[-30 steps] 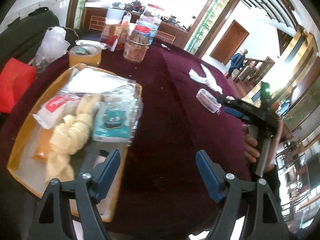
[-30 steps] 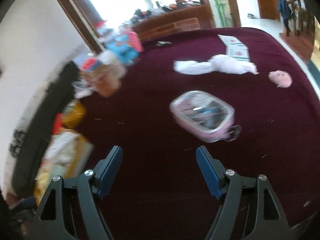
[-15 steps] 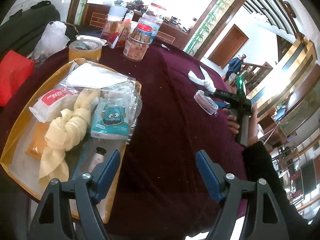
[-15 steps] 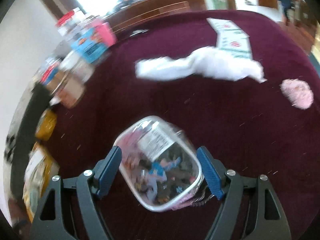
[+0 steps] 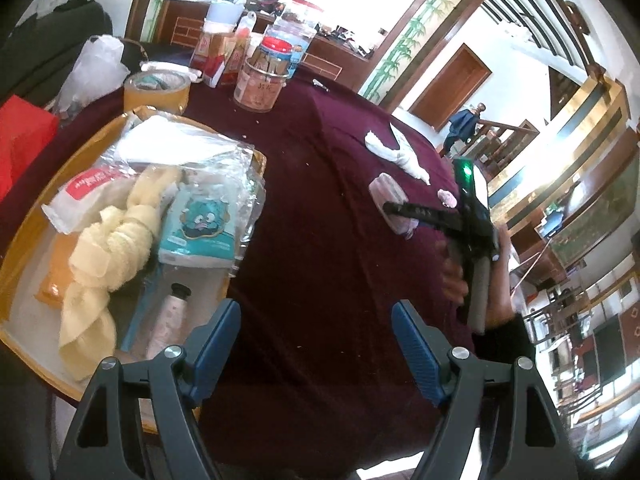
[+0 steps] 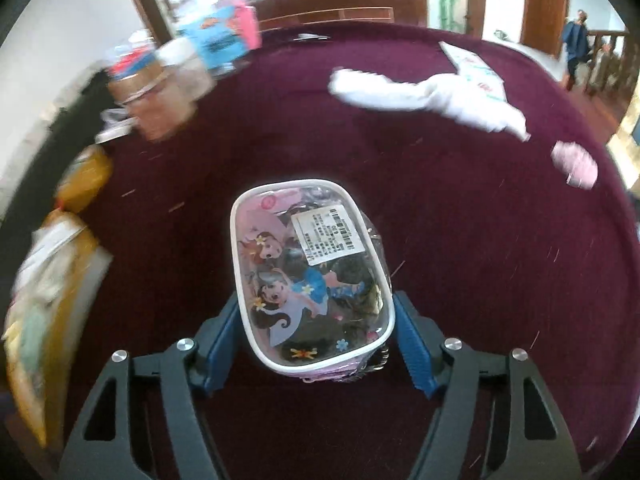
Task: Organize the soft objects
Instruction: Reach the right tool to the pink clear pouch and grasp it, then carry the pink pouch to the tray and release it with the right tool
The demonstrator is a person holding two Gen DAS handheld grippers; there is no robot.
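Between my right tongs (image 6: 314,344), blue pads flanking but perhaps not yet pinching, sits the clear pink-trimmed cartoon pouch (image 6: 310,276) — slick plastic could squirt toward twelve o'clock; left tongs (image 5: 316,346) gape empty.

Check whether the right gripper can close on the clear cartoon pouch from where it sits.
Probably yes: the pouch already lies between the open right gripper fingers on the maroon tablecloth, with nothing else between them.

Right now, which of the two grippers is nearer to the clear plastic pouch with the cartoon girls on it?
Right. The right gripper has the clear cartoon pouch between its open jaws. The left gripper hangs beside the yellow tray, well away from the pouch.
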